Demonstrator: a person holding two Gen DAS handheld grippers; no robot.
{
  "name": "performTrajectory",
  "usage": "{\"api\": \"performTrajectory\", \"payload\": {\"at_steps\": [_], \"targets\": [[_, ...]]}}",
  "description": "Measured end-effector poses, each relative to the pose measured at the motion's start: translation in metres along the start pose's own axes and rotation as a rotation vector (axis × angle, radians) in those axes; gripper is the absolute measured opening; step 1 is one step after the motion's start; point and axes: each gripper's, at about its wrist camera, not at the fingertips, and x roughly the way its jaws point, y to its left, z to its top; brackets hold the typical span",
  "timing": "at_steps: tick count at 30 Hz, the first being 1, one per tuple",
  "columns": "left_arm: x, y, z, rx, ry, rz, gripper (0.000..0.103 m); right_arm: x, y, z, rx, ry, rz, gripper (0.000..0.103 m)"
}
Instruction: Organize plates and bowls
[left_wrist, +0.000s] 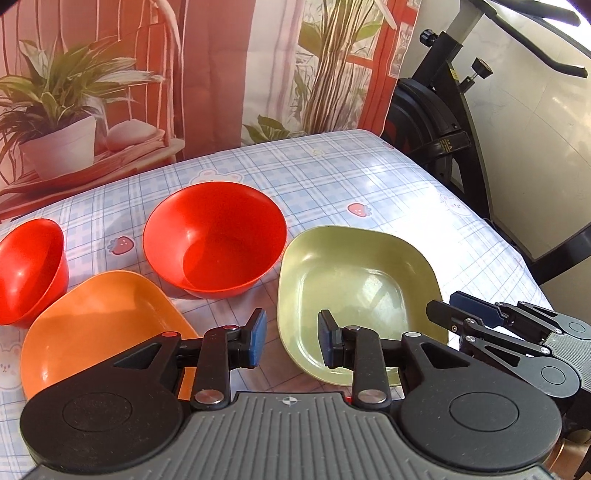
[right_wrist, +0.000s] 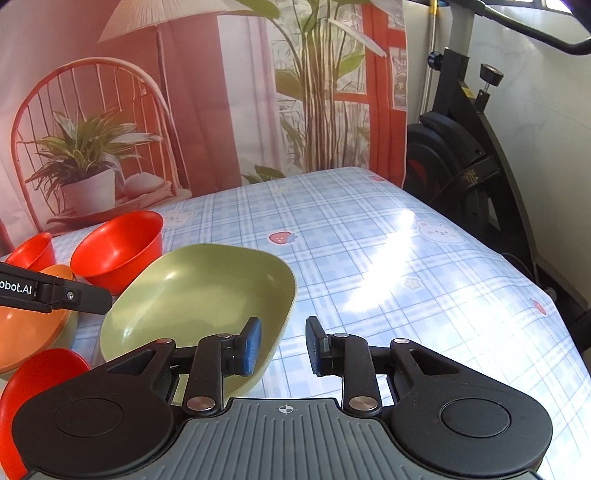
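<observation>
Four dishes and the edge of a fifth are seen spread on a table (right_wrist: 369, 258) covered with a glossy blue plaid cloth printed with strawberries and small bears. A green plate (left_wrist: 354, 291), squarish with rounded corners, lies nearest the right side; an orange plate (left_wrist: 99, 321) of the same shape lies to its left, apart from it. Behind them a large red bowl (left_wrist: 214, 240) stands upright, and a smaller red bowl (left_wrist: 29, 269) is seen at the far left, just beside the orange plate. A further red rim (right_wrist: 40, 387) is caught at the lower left of the right wrist view; what kind of dish it belongs to cannot be told.

The left gripper (left_wrist: 291, 339) is held low over the gap between the two plates, its blue-padded jaws spread apart with nothing between them. The right gripper (right_wrist: 282, 345) is likewise parted and empty, its left pad over the green plate's near right rim and its right pad over bare cloth. This placement suggests a readiness to pinch that rim, probably so the green plate can be lifted and stacked with the orange one, like with like. None of the dishes is nested, so the sorting appears not yet begun.

Strong sunlight is reflected off the cloth on the right. Behind the table a printed backdrop (right_wrist: 147, 110) is hung, showing a chair, potted plants and a lamp. A black exercise bike (right_wrist: 465, 155) is parked against a pale wall at the right
</observation>
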Motion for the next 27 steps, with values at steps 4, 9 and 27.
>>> {"api": "performTrajectory", "payload": {"at_steps": [4,9,27], "targets": [[0.011,-0.002,0.001,0.013,0.035,0.010,0.031,0.001,0.002,-0.006,0.026,0.007,0.013,0.025],[0.021,-0.005,0.002,0.027,0.074,0.008,0.031,0.004,0.001,-0.010,0.079,0.019,0.016,0.021],[0.018,-0.004,-0.003,0.002,0.066,0.011,0.010,-0.007,0.002,-0.007,0.129,0.001,0.005,0.013]]}}
